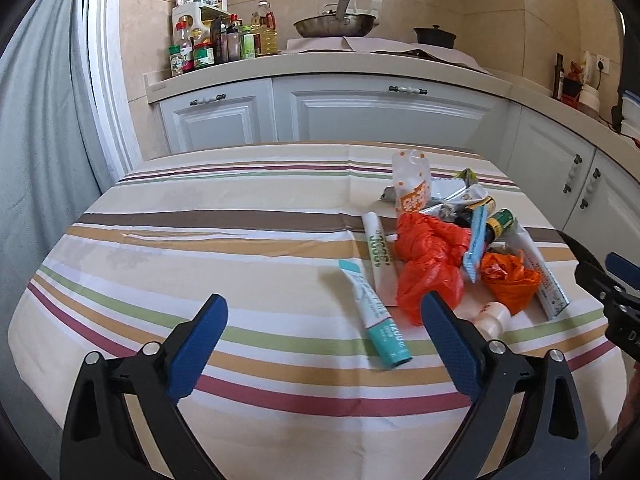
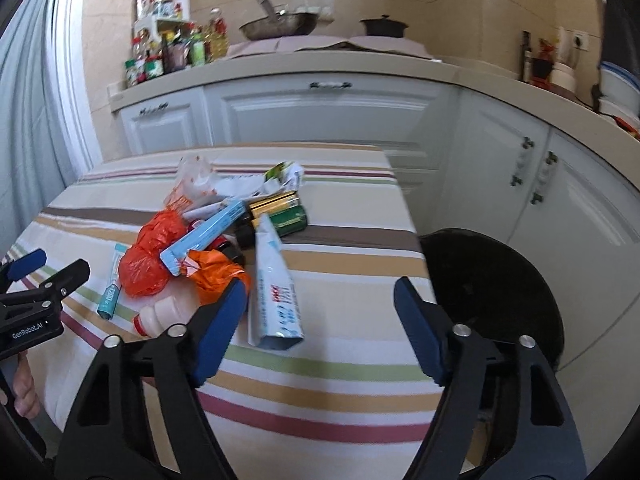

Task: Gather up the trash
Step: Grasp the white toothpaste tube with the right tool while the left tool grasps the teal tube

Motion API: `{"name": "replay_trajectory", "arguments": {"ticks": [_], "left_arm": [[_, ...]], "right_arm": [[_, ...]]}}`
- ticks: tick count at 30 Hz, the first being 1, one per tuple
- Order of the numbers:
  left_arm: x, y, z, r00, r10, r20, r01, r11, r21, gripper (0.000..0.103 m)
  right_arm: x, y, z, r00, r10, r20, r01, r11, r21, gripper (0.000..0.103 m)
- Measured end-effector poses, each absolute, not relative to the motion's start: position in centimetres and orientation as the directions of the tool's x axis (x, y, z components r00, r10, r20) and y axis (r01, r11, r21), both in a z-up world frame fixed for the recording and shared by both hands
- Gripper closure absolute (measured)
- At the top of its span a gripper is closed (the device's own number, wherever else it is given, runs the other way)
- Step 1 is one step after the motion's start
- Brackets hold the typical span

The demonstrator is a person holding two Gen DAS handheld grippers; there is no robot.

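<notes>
We hold the left gripper [image 1: 324,336] wide and empty at lower frame, the right gripper [image 2: 320,320] narrower, also empty. Nothing seems collected yet: the trash pile [image 1: 448,248] sits mid-table at centre right. The black bin [image 2: 492,280], right of the table, looks empty.

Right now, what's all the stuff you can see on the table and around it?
Striped tablecloth: one, cream with coloured bands, over the table.
Plastic bags: two, orange-red, in the pile.
Teal tube: one, nearest edge of the pile.
Toothbrush: one, light blue, atop the bags.
Toothpaste box: one, white-blue, right of the pile.
Small bottle: one, white, front.
Bin: one, black, beside the table.
Wok: one, on the counter.
Left hand-held gripper: blue pads, open.
Right hand-held gripper: blue pads, open.
</notes>
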State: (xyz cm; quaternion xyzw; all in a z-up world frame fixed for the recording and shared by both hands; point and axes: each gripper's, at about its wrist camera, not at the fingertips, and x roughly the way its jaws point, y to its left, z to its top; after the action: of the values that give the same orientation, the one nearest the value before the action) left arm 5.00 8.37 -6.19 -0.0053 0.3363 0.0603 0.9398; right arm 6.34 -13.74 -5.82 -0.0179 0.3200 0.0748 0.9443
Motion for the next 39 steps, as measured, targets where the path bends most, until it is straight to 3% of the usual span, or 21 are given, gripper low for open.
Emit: {"name": "replay_trajectory", "arguments": {"ticks": [5, 8, 14, 19, 34, 39], "left_arm": [[5.8, 9.4, -6.7, 0.744, 0.106, -0.66, -0.125, 0.992, 0.018, 0.027], [6.1, 9.8, -7.1, 0.735, 0.103, -0.67, -0.133, 0.991, 0.007, 0.027], [6.4, 10.2, -7.5, 0.728, 0.099, -0.678, -0.132, 0.991, 0.002, 0.027], [6.6, 10.0, -7.7, 0.72, 0.084, -0.689, -0.123, 0.992, -0.008, 0.027], [7.1, 7.3, -8.3, 0.681, 0.094, -0.727, -0.105, 0.994, 0.03, 0.027], [7.4, 6.9, -9.1, 0.64, 0.109, -0.76, -0.124, 0.992, 0.038, 0.044]], "right_arm": [[8.4, -12.4, -6.6, 0.734, 0.148, -0.663, -0.185, 0.983, 0.015, 0.044], [9.3, -11.7, -7.3, 0.706, 0.146, -0.693, -0.197, 0.98, 0.006, 0.049], [10.1, -10.8, -8.9, 0.636, 0.179, -0.75, -0.236, 0.971, 0.032, 0.074], [9.8, -10.7, -8.5, 0.656, 0.179, -0.733, -0.234, 0.972, 0.028, 0.079], [8.3, -15.7, -7.4, 0.721, 0.139, -0.678, -0.149, 0.988, 0.045, 0.079], [7.6, -17.4, -7.1, 0.746, 0.117, -0.656, -0.123, 0.992, 0.037, 0.079]]}}
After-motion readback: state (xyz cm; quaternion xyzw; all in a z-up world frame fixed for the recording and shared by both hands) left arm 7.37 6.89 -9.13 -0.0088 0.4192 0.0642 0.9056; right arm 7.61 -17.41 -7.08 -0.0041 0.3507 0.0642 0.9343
